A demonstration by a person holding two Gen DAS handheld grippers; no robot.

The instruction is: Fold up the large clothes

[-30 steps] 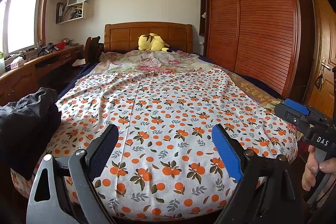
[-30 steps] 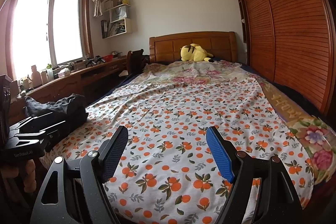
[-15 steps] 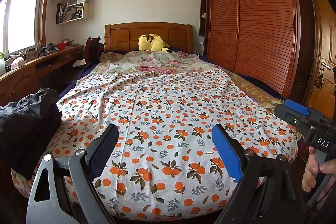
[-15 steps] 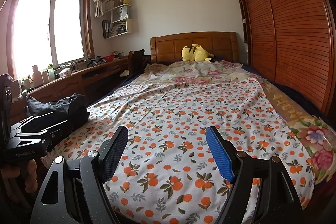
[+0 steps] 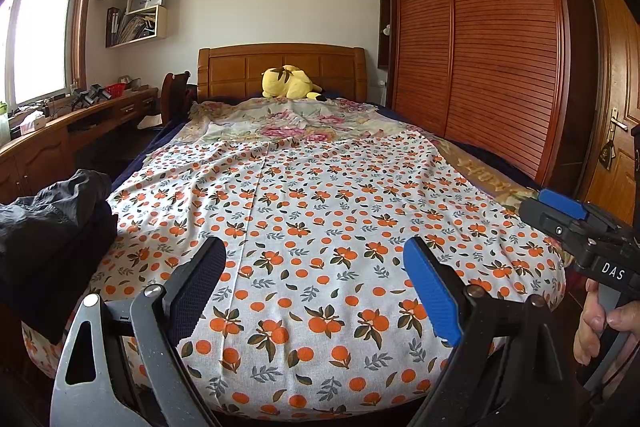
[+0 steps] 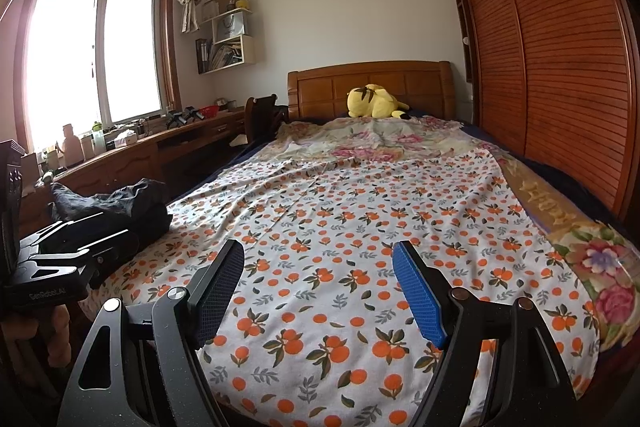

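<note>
Lying spread flat over the bed, the orange-print cloth (image 5: 320, 227) runs with its long axis from the foot toward the wooden headboard (image 5: 280, 67), its near edge draped over the foot of the mattress and its far edge meeting a floral quilt (image 5: 288, 123) that covers the pillow end. A faint crease runs lengthwise down the cloth, left of centre. Over the foot of the bed the left tool (image 5: 316, 279) hangs with its black and blue pads spread wide apart and nothing between them — the right tool (image 6: 318, 283) is likewise wide open and empty, held beside it. In the left wrist view the right tool's body carries the white letters "DAS", with the person's fingers wrapped around its handle; in the right wrist view the left tool's body reads "GenRobot.AI". A heap of dark clothes (image 5: 52, 223) sits at the cloth's left edge near the foot. A yellow plush toy (image 6: 374, 103) lies against the headboard. Along the left wall runs a wooden surface (image 6: 120, 155) cluttered with bottles under the window (image 6: 92, 51), and a white bag on the wall shelf (image 5: 144, 3) reads "HONOR". Slatted wardrobe doors (image 5: 480, 47) fill the right wall.
</note>
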